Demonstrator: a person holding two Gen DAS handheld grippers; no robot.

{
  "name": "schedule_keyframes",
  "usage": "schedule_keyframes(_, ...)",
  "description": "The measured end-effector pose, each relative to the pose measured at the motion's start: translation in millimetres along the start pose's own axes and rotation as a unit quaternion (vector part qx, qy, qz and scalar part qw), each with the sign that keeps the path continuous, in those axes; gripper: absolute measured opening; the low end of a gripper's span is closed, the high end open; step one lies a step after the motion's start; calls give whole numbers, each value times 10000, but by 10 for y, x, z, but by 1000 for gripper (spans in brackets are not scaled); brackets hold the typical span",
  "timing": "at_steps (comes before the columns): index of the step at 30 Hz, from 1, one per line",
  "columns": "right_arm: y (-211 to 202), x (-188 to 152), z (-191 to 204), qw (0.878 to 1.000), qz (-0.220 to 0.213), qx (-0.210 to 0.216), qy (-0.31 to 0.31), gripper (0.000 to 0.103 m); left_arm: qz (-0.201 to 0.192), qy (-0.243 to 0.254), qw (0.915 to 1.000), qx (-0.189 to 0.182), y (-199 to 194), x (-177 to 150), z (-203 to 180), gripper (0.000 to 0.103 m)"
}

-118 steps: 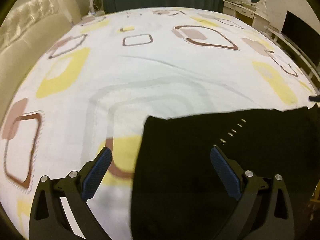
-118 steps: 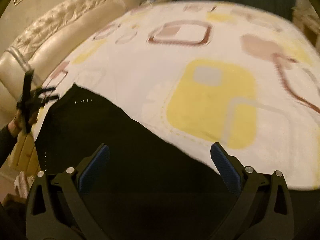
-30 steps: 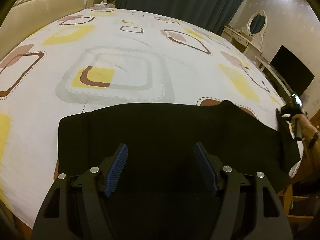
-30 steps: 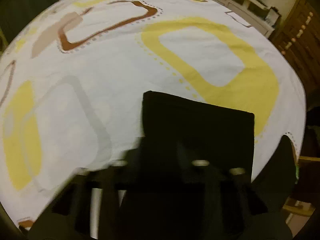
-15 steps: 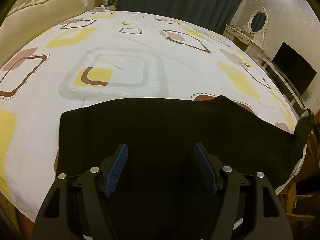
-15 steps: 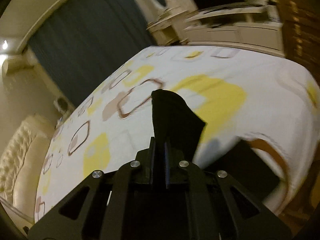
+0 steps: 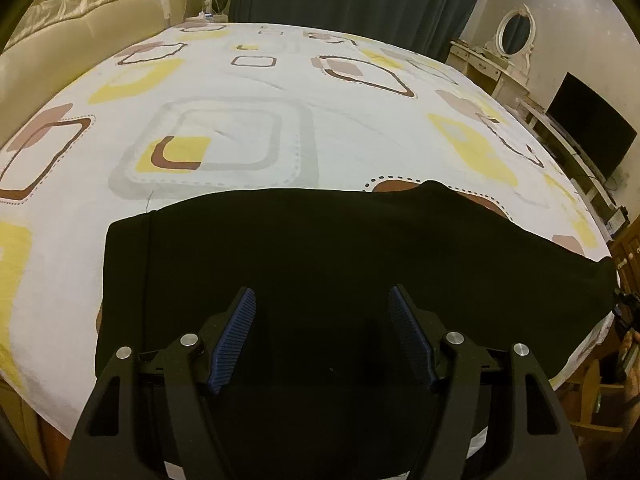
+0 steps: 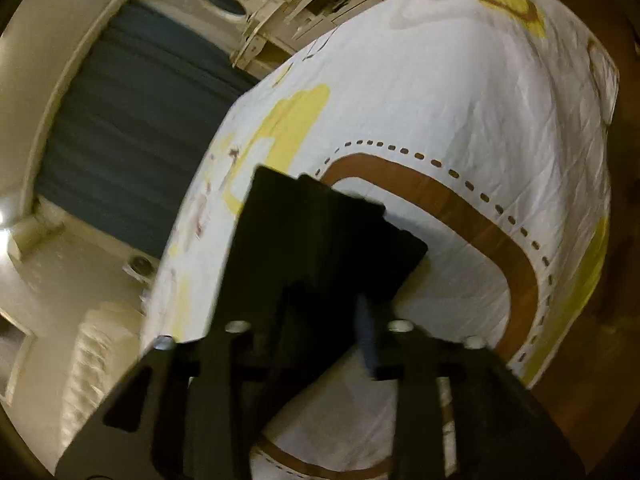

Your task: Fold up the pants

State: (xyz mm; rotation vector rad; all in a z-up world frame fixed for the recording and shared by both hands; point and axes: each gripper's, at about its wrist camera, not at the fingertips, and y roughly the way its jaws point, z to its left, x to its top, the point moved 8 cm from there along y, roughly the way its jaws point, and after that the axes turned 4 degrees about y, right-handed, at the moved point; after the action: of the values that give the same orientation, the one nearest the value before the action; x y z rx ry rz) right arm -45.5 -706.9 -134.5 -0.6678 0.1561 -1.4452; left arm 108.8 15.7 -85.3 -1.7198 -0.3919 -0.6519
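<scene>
Below and ahead of the left gripper [image 7: 322, 330], whose jaws stand apart and empty, the black pants [image 7: 340, 256] lie flat across the bedsheet [image 7: 240, 92]. The right gripper [image 8: 320, 320], rolled sideways, is opening with the pants' end between its jaws. The lengthwise fold seems mid-release; next comes a fresh grasp on one end to fold across.

Black pants [image 7: 320, 248] lie flat across the bed's near edge — one end overhanging.
</scene>
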Motion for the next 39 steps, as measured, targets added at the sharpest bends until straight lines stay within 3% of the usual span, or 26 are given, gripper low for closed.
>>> schedule_keyframes(1,22,12,1,10000,64,50,40,34,3,-14,10000,-7,4,0,-8,69)
schedule_keyframes(2,22,19,10,10000,82,43,-6,17,10,-29,10000,-5,15,5,-5,69)
schedule_keyframes(3,1,42,28,9999,35,-22,-108,6,11,-40,10000,7,20,6,-6,69)
schedule_keyframes(5,-65,102,33,9995,-168,-91,-243,6,-4,-83,10000,30,32,14,-5,69)
schedule_keyframes(7,4,62,-101,9986,-54,-382,-373,6,10,-119,9999,0,46,11,-26,69)
schedule_keyframes(9,22,43,-158,9983,83,-347,-466,7,20,-117,9999,0,59,9,-37,69)
schedule_keyframes(11,-128,134,-171,9985,-73,-386,-372,13,7,-108,9999,-5,59,9,-49,69)
schedule_keyframes(12,-195,217,-141,9977,-198,-474,-443,22,8,-98,10000,3,62,11,-47,69)
schedule_keyframes(13,-258,295,-91,9960,-343,-583,-583,31,-3,-64,10000,28,60,12,-58,69)
schedule_keyframes(15,-293,476,111,9908,-463,-718,-1049,40,-19,2,10000,56,60,6,-77,69)
schedule_keyframes(21,332,672,587,9730,505,-810,-2101,47,-80,197,9995,240,62,14,-142,69)
schedule_keyframes(27,898,597,644,9478,1516,-1209,-2532,55,19,18,9994,331,150,-39,-76,71)
schedule_keyframes(28,957,541,632,9427,1634,-1249,-2627,34,51,-47,9993,363,176,-54,-49,71)
schedule_keyframes(29,1002,509,679,9357,1606,-1322,-2849,19,48,-83,9992,382,183,-58,-36,72)
schedule_keyframes(31,932,527,770,9376,1388,-1152,-2974,12,39,-178,9991,375,197,-61,-10,71)
schedule_keyframes(35,741,637,925,9490,682,-833,-2964,9,-5,-193,9989,437,202,-34,-18,72)
schedule_keyframes(37,821,678,840,9499,561,-987,-2911,9,-3,-188,9988,454,208,-28,-32,72)
schedule_keyframes(39,967,649,588,9481,754,-1304,-2801,9,14,-179,9988,458,220,-27,-41,72)
